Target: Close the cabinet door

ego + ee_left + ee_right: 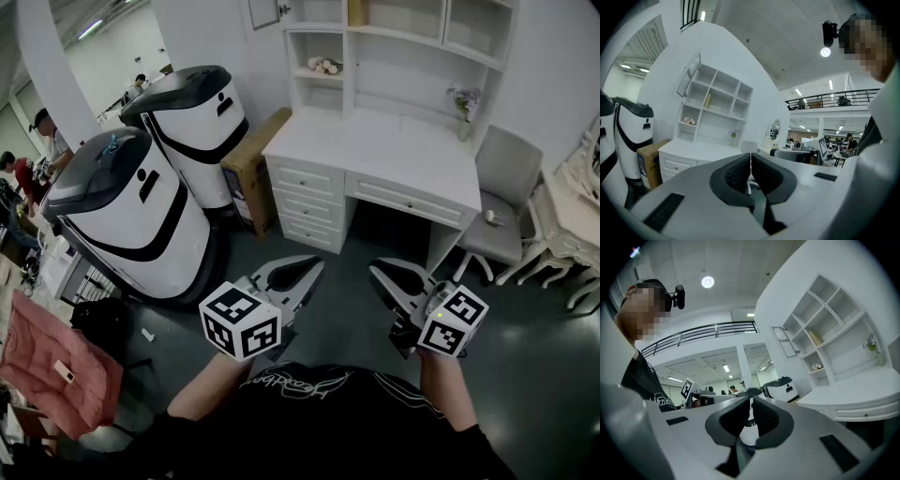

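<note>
Curly white script on the person's black shirt (298,382) is too small to read. Each tool's cube (240,322) bears black-and-white square markers. The left tool (750,157) and right tool (751,403) are both pressed together on nothing. The cabinet door (265,13) stands swung open at the top left corner of the white hutch (403,56), which stands on the surface's (375,150) back edge. The floor (347,291) is dark grey.

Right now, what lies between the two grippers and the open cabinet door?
Head view: a stretch of bare floor, then the desk and its shelves; the door stands open at their top left.
</note>
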A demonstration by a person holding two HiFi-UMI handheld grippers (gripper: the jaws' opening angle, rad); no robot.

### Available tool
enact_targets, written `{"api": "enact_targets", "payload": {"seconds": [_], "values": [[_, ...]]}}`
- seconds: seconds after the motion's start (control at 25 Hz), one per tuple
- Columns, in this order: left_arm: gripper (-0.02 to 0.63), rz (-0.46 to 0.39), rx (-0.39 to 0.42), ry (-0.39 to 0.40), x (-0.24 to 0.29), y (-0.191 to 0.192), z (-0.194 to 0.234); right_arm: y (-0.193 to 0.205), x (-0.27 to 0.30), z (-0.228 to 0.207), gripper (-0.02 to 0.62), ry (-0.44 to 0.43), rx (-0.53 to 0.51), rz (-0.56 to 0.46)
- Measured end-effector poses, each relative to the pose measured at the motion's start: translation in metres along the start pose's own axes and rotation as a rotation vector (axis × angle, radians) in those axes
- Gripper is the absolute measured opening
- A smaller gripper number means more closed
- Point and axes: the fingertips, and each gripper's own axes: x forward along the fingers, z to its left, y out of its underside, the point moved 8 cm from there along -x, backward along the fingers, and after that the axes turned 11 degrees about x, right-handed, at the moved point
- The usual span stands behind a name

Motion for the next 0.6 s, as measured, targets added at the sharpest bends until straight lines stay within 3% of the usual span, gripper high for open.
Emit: {"api": "enact_targets", "payload": {"seconds": [0.36, 0.6], "values": [[0.026, -0.013, -0.005, 0.010, 0.000, -0.003, 0.001, -0.006, 0.001, 0.005, 0.054, 0.007, -0.024, -0.006], [0.026, 0.006, -0.027, 0.000, 0.011, 0.002, 0.014, -0.004, 0.006, -0.013, 0.055, 0.018, 0.016, -0.026]]}}
